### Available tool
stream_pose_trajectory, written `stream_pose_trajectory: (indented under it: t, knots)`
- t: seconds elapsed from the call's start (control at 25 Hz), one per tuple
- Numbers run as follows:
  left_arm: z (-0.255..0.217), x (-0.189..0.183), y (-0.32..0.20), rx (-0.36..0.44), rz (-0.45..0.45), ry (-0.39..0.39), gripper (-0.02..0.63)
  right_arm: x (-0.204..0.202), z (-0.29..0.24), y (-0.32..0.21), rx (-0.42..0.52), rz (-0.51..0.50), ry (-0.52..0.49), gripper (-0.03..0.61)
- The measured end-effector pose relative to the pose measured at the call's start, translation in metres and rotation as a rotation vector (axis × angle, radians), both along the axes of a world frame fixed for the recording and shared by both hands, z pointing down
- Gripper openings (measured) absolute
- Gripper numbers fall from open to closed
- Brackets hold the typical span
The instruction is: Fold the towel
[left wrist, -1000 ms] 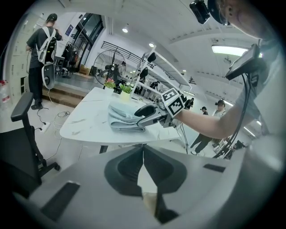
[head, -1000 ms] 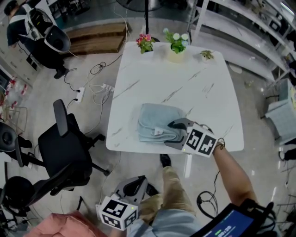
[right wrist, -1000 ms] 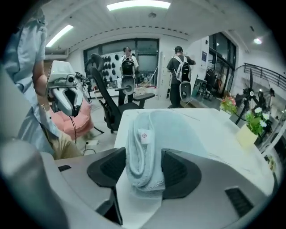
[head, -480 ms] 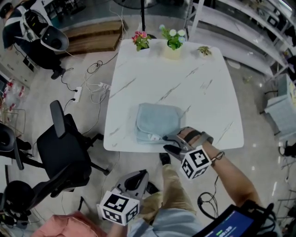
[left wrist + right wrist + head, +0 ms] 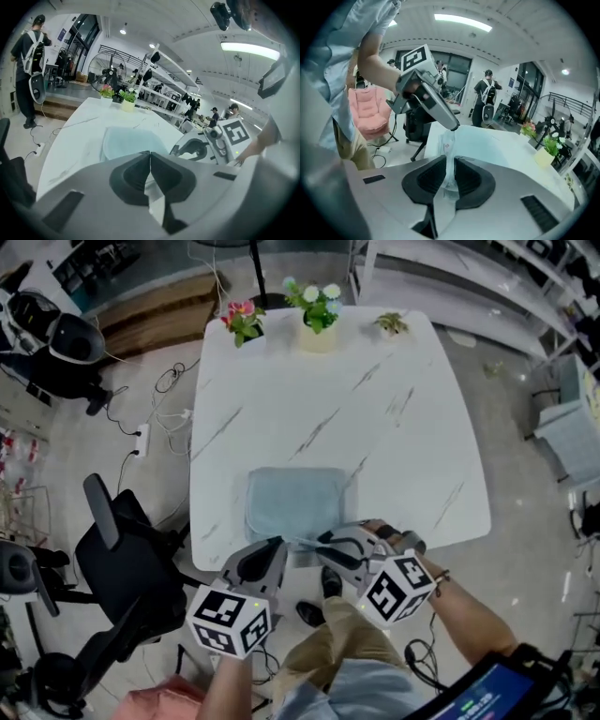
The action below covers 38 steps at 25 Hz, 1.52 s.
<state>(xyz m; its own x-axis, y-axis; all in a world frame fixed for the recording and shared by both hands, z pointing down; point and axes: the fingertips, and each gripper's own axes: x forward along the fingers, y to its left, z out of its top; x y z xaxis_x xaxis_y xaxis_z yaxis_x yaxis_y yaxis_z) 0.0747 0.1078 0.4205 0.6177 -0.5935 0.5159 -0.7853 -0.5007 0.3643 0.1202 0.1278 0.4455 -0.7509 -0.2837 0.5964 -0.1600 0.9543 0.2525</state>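
1. The towel [image 5: 292, 502] is pale blue and folded into a rough square. It lies flat on the white table [image 5: 412, 418], at the middle of the table's near edge.
2. The right gripper [image 5: 450, 161] is at the table's near edge. Its jaws have just been closing and now pinch a thin strip of the towel's near border, white label included.
3. The left gripper [image 5: 150, 153] is at the same near edge of the table, just left of the right one. Its jaws are pressed together with nothing between them. Its tip sits right at the pinched strip, but I cannot tell whether it touches.
4. A pot of pink flowers [image 5: 242, 320], a pot of white flowers [image 5: 317, 310] and a small green plant [image 5: 392, 324] stand in a row along the table's far edge.
5. A black office chair [image 5: 122, 568] stands on the floor off the table's left side.
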Motion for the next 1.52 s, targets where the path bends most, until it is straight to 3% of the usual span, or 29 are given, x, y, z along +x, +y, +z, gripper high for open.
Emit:
stream_pose_trajectory:
  t: [0.08, 0.24, 0.44, 0.64, 0.76, 0.88, 1.16, 1.32, 1.4, 1.52]
  knots:
    - [0.018, 0.006, -0.009, -0.04, 0.036, -0.047, 0.009, 0.006, 0.016, 0.0, -0.02, 0.011, 0.049, 0.04]
    - [0.053, 0.003, -0.008, -0.123, 0.102, -0.127, 0.008, 0.006, 0.041, -0.002, -0.039, 0.023, 0.116, 0.031]
    - [0.069, -0.001, 0.0, -0.14, 0.132, -0.146, 0.008, 0.002, 0.041, -0.006, -0.074, 0.085, 0.106, 0.035]
    - [0.03, -0.013, 0.012, -0.067, 0.138, -0.061, 0.009, 0.01, 0.0, 0.002, -0.141, 0.226, -0.017, 0.144]
    - [-0.008, -0.028, 0.031, 0.016, 0.116, -0.027, 0.009, 0.01, -0.028, 0.017, -0.151, 0.342, -0.094, 0.146]
    - [-0.069, -0.033, 0.043, 0.169, 0.083, -0.006, 0.009, 0.008, -0.074, 0.029, -0.146, 0.48, -0.225, 0.146]
    - [-0.231, -0.049, 0.058, 0.57, -0.029, 0.024, 0.009, -0.001, -0.222, 0.04, 0.041, 0.702, -0.568, 0.137]
    - [-0.288, -0.068, 0.085, 0.683, -0.129, 0.004, 0.009, 0.001, -0.288, 0.073, 0.137, 0.781, -0.697, 0.098]
    - [-0.308, -0.072, 0.097, 0.729, -0.144, 0.002, 0.009, 0.001, -0.305, 0.087, 0.201, 0.815, -0.696, 0.046]
    - [-0.318, -0.075, 0.117, 0.753, -0.146, 0.037, 0.009, 0.002, -0.306, 0.106, 0.255, 0.867, -0.676, 0.018]
